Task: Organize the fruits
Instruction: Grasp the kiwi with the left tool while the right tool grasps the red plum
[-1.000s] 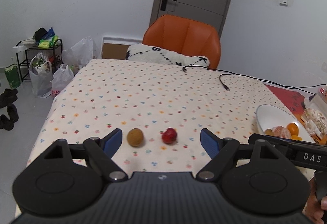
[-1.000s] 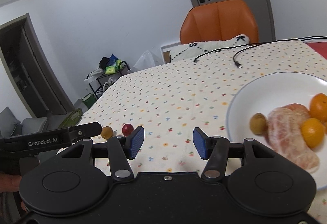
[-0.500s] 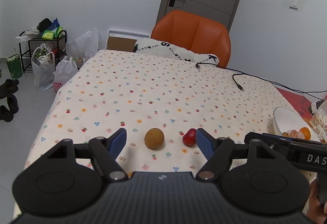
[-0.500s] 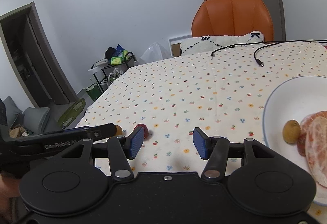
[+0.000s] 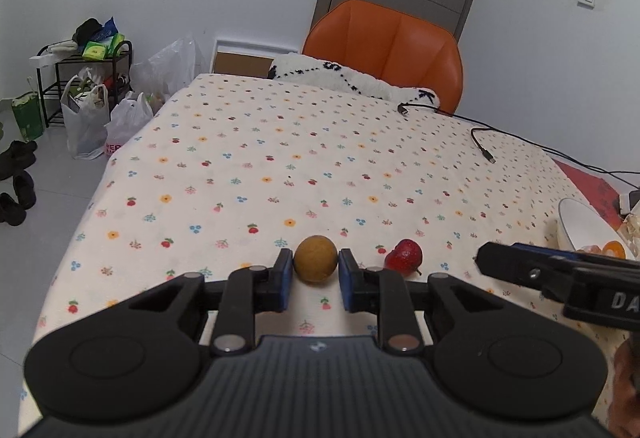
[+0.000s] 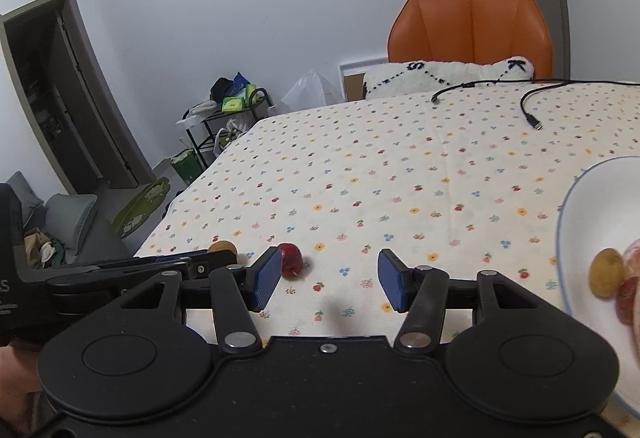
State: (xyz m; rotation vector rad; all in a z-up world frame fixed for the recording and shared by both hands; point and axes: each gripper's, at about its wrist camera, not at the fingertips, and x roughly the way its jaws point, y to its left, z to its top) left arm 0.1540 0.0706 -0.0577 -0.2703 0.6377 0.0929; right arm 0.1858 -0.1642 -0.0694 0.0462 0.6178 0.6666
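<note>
Since a second ago my left gripper (image 5: 316, 274) has come forward and narrowed from wide open until its blue pads sit right against either side of the brown round fruit (image 5: 315, 258), which still rests on the flowered tablecloth (image 5: 280, 166) near the front edge. Whether the pads press it or only touch it I cannot tell; the fruit sits on the cloth. My right gripper (image 6: 328, 280) has swung away from the plate and now hangs low over the cloth with its fingers spread wide and nothing between them. The small red fruit (image 6: 290, 258) lies on the cloth just beside the brown one, close to my right gripper's left pad (image 6: 266, 278) but not between the fingers. The white plate (image 6: 576, 222) stands at the right side of the table, well apart from both loose fruits, and already holds another brown fruit (image 6: 607, 272) next to peeled orange segments at the picture's edge.
</note>
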